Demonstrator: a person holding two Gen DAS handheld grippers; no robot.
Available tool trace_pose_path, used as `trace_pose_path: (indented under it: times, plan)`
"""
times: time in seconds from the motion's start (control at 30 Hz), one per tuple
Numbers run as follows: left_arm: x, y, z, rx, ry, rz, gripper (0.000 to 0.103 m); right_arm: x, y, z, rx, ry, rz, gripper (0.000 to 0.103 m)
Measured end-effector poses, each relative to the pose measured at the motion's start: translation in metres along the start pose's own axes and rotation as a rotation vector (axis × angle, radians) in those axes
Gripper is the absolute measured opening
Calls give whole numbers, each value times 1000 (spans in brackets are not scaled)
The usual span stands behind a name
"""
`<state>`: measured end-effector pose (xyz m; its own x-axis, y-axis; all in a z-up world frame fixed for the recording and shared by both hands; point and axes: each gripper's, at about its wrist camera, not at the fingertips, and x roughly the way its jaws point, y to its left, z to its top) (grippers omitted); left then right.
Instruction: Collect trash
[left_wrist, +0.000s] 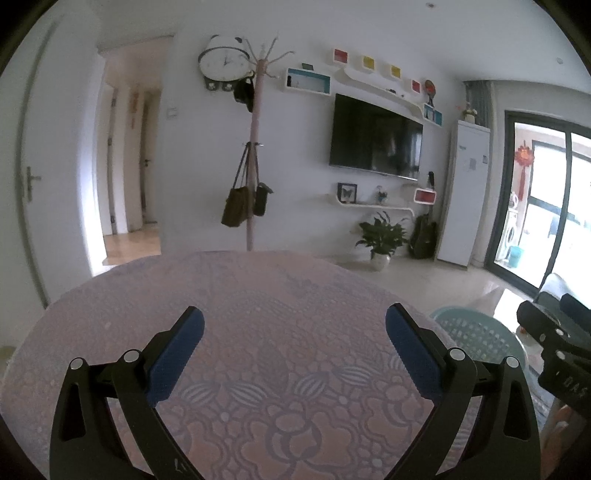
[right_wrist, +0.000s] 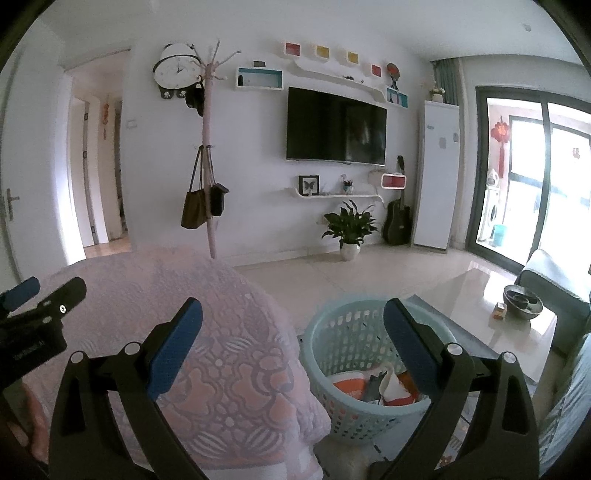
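Observation:
My left gripper (left_wrist: 294, 325) is open and empty above a round table with a pink lace cloth (left_wrist: 258, 295). No trash shows on the cloth. My right gripper (right_wrist: 293, 319) is open and empty, over the table's right edge (right_wrist: 229, 314) and above a light blue perforated basket (right_wrist: 332, 332) on the floor. The basket holds trash (right_wrist: 373, 386): orange and white wrappers and a dark piece. The basket's rim also shows in the left wrist view (left_wrist: 476, 325). The right gripper shows at the right edge of the left wrist view (left_wrist: 554, 332), and the left gripper at the left edge of the right wrist view (right_wrist: 37, 299).
A coat rack with bags (right_wrist: 207, 192) stands behind the table. A glossy coffee table (right_wrist: 487, 314) with a metal bowl (right_wrist: 522, 301) is at right, a sofa (right_wrist: 561, 284) beyond it. A potted plant (right_wrist: 349, 225), guitar (right_wrist: 397, 218) and TV (right_wrist: 336, 127) are at the far wall.

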<state>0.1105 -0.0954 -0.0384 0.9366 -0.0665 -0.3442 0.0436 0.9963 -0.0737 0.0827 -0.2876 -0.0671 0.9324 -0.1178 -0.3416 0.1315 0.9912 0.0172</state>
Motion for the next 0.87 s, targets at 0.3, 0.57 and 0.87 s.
trace_pose_path:
  times: [0.3,0.57,0.87]
  plan:
    - [-14,1,10,-12,-16,0,95,-11,4,11,-20,-20,-9,94]
    - [-42,10,12,8,11,51,96,-28,12,17,-11,-31,18,94]
    - [-60,45,6,-51,77,44,96,-44,24,22,-23,-42,35,94]
